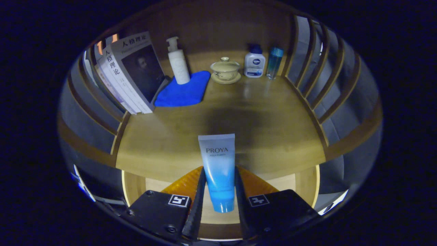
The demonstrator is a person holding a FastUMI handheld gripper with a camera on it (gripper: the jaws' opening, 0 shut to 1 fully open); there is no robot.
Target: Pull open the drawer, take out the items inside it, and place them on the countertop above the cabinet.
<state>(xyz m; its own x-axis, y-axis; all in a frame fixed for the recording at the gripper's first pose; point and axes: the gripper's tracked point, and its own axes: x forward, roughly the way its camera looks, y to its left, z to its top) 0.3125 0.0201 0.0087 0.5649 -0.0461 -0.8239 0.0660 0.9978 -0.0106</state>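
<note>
Tongs clamp tube, cap toward camera.

On the wooden surface, a stack of leaning books stands at about ten o'clock. Just right of them lies a folded blue cloth, and a white pump bottle stands upright on its far end, at eleven o'clock. A lidded ceramic tea bowl on a saucer sits at twelve o'clock. Beside it, toward one o'clock, stand a white bottle with a blue cap and a slim blue bottle, close together.
</note>
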